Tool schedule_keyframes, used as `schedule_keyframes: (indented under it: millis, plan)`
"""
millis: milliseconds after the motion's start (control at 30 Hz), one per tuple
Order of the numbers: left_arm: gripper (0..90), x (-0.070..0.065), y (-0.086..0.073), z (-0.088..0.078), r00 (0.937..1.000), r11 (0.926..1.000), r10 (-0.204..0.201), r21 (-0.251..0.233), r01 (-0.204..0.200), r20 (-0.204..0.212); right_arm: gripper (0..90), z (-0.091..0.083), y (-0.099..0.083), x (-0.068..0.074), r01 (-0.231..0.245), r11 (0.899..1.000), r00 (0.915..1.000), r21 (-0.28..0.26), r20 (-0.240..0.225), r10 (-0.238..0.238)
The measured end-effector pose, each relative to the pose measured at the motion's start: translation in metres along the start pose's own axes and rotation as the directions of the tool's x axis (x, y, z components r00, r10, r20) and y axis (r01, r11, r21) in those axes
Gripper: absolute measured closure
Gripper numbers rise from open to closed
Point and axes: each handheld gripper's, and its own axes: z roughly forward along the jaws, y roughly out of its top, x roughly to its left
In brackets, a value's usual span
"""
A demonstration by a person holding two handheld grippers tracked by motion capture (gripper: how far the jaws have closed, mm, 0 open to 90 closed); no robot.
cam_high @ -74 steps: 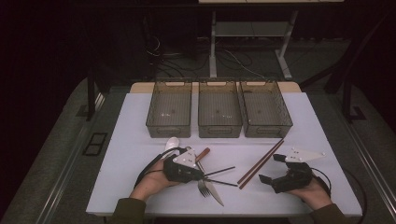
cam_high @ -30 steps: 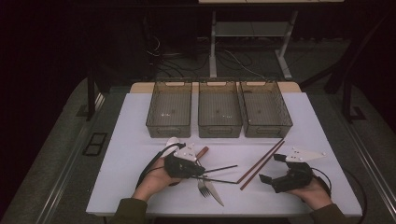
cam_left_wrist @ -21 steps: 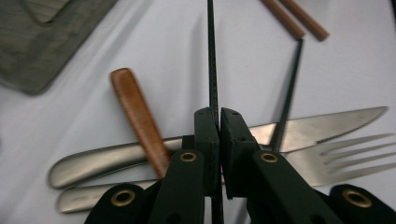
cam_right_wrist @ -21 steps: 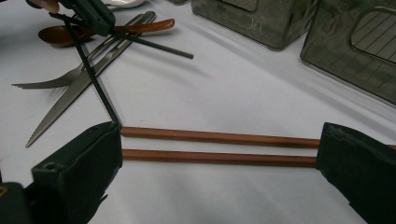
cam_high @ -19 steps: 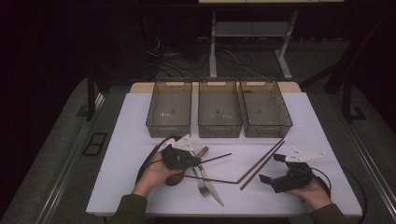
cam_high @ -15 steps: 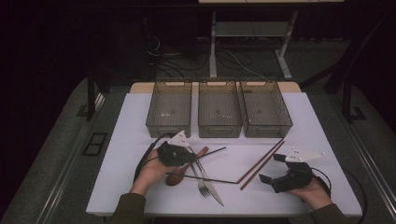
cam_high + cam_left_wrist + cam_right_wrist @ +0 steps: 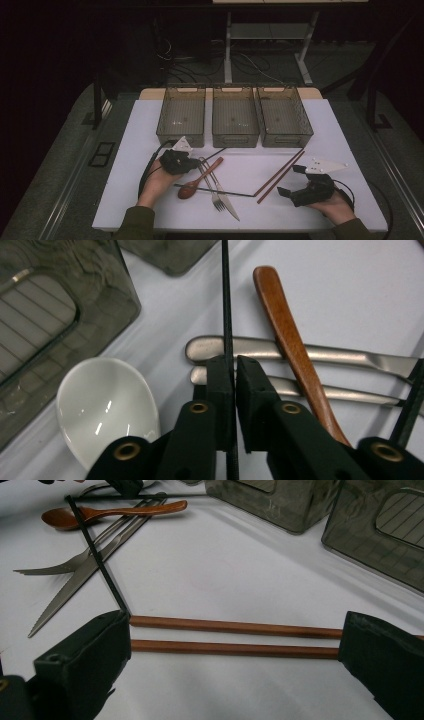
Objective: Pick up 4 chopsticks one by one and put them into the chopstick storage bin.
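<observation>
While the left gripper (image 7: pixel 229 390) pinches a black chopstick (image 7: pixel 226 305) above the fork (image 7: pixel 209 185), knife (image 7: pixel 223 195) and wooden spoon (image 7: pixel 200 181), the right gripper (image 7: pixel 230 645) rests wide open around two brown chopsticks (image 7: pixel 235 635) before three bins (image 7: pixel 235 116).

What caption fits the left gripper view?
Left gripper pinching a black chopstick above a fork, knife and wooden spoon.

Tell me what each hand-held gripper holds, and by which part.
The left hand-held gripper is shut on a black chopstick, partway along its shaft. The right hand-held gripper is open and holds nothing; two brown chopsticks lie between its jaws.
</observation>
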Motion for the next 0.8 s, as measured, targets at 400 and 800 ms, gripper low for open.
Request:
schedule_keyframes:
  millis: [400, 800]
  plan:
    - [57.9, -0.038, 0.012, -0.005, 0.9813, 0.9932, 0.106, -0.065, -0.097, 0.161, 0.8, -0.001, 0.0, 0.0, -0.002, 1.0, 1.0, -0.001, -0.002, 0.002]
    - [69.0, -0.058, 0.006, 0.013, 0.9319, 0.9704, 0.23, 0.007, -0.242, 0.28, 0.8, -0.001, 0.0, 0.0, -0.001, 1.0, 1.0, 0.0, -0.002, 0.001]
